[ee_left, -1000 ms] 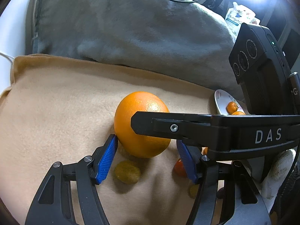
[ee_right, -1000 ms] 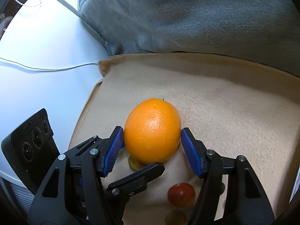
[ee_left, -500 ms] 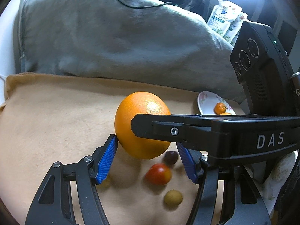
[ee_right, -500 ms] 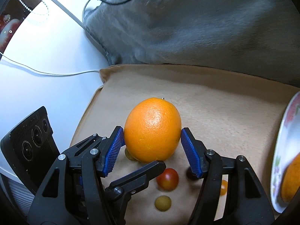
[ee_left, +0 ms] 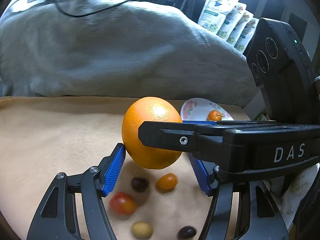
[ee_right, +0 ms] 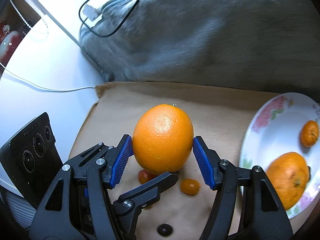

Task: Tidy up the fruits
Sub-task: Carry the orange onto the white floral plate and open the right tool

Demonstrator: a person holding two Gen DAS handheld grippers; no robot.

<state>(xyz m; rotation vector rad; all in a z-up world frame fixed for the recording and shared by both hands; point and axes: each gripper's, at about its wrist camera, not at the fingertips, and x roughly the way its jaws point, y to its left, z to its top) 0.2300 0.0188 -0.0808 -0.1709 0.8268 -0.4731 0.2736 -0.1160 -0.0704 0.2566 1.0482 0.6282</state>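
Observation:
A big orange (ee_left: 152,133) (ee_right: 163,138) hangs in the air above the tan cloth, held between both grippers at once. My left gripper (ee_left: 158,170) touches it with its left blue pad; its right pad is hidden behind the right gripper's finger. My right gripper (ee_right: 163,160) has a blue pad on each side of it. A floral white plate (ee_right: 266,136) at the right holds two mandarins (ee_right: 288,178) (ee_right: 309,133). It also shows in the left wrist view (ee_left: 198,110).
Small fruits lie on the tan cloth (ee_left: 50,140) below: a red tomato (ee_left: 122,203), an orange one (ee_left: 167,181), dark ones (ee_left: 140,184) (ee_left: 187,232) and a yellow one (ee_left: 142,229). A grey blanket (ee_left: 120,50) with a black cable lies behind. White table at left (ee_right: 50,70).
Both grippers have lifted the big orange off the cloth and carried it right, toward the plate. The small fruits now show below it and the plate has come into view.

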